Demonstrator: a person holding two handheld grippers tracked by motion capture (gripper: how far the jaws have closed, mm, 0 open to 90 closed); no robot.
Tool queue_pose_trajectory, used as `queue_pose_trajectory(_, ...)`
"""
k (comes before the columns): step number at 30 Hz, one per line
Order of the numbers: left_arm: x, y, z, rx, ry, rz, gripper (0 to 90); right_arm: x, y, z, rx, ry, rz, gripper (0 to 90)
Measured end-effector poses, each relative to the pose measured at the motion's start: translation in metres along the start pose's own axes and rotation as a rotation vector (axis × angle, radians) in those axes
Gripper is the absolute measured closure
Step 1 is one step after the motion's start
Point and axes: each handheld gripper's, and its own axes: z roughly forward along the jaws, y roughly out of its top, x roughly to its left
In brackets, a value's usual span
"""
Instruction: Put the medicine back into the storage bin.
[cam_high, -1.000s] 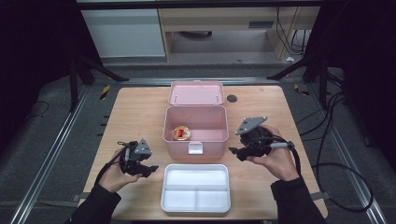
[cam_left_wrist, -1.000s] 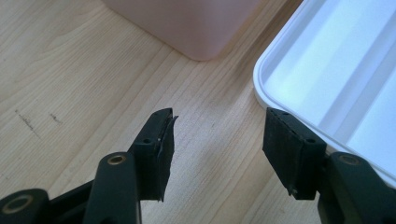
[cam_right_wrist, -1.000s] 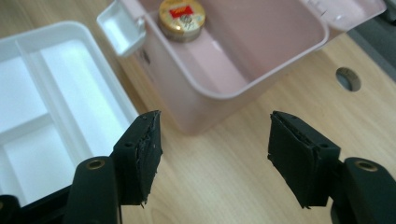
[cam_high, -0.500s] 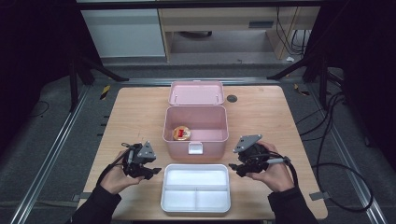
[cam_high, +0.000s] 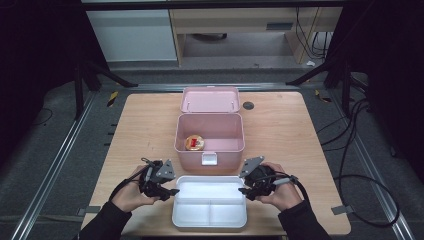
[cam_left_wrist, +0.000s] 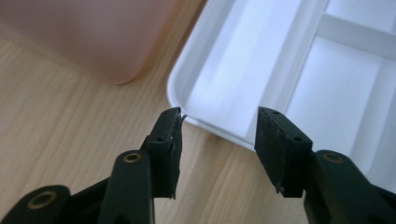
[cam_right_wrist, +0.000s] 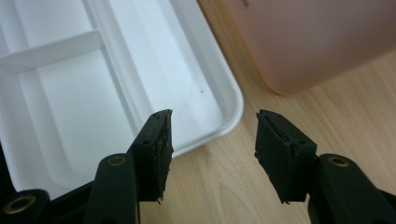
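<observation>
A white divided tray (cam_high: 210, 193) lies at the table's near edge, in front of an open pink box (cam_high: 189, 159). A round jar with a red top (cam_high: 194, 142) sits inside the box. My left gripper (cam_high: 170, 190) is at the tray's far left corner and my right gripper (cam_high: 244, 190) at its far right corner. In the left gripper view, my left gripper (cam_left_wrist: 219, 135) is open, with the tray (cam_left_wrist: 233, 70) rim between its jaws. My right gripper (cam_right_wrist: 212, 140) is open astride the tray (cam_right_wrist: 163, 70) corner. Both pairs of jaws have just been closing; no pad presses the rim.
The box's pink lid (cam_high: 210, 99) lies folded back behind it. A small dark disc (cam_high: 248, 105) sits on the wooden table (cam_high: 290, 135) to the lid's right. The pink box wall (cam_left_wrist: 93, 37) (cam_right_wrist: 317, 42) stands close beside each gripper.
Both hands have moved inward to the tray's far corners. The right gripper has also come down from beside the box. Both pairs of jaws look narrower.
</observation>
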Motion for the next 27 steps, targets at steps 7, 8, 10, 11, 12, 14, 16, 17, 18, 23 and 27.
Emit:
queue_pose_trajectory(7,-0.007,0.004,0.006,0.020,-0.034,0.032,59.1,0.009,0.004,0.013,0.037,0.037,-0.046,51.1)
queue_pose_trajectory(8,-0.009,0.005,0.008,0.029,-0.048,0.048,59.7,0.012,0.005,0.017,0.047,0.048,-0.066,52.8)
queue_pose_trajectory(10,-0.012,0.007,0.012,0.045,-0.057,0.063,61.3,0.014,0.006,0.021,0.057,0.061,-0.083,55.4)
queue_pose_trajectory(11,-0.012,0.007,0.012,0.045,-0.057,0.063,61.9,0.015,0.006,0.023,0.063,0.068,-0.087,56.0)
queue_pose_trajectory(12,-0.015,0.009,0.014,0.067,-0.061,0.081,62.6,0.016,0.006,0.025,0.071,0.074,-0.089,56.9)
queue_pose_trajectory(14,-0.018,0.011,0.016,0.081,-0.067,0.093,63.9,0.017,0.006,0.028,0.075,0.082,-0.102,61.6)
queue_pose_trajectory(16,-0.019,0.012,0.017,0.091,-0.071,0.098,65.7,0.018,0.007,0.029,0.079,0.093,-0.105,63.9)
queue_pose_trajectory(17,-0.021,0.014,0.020,0.110,-0.076,0.110,65.8,0.018,0.007,0.028,0.084,0.096,-0.109,63.6)
queue_pose_trajectory(18,-0.021,0.015,0.021,0.117,-0.078,0.114,65.9,0.019,0.008,0.028,0.089,0.097,-0.114,63.2)
queue_pose_trajectory(23,-0.023,0.017,0.027,0.146,-0.085,0.122,68.0,0.024,0.010,0.027,0.110,0.132,-0.130,66.8)
queue_pose_trajectory(27,-0.023,0.019,0.030,0.164,-0.093,0.127,71.0,0.027,0.008,0.032,0.167,0.148,-0.149,69.6)
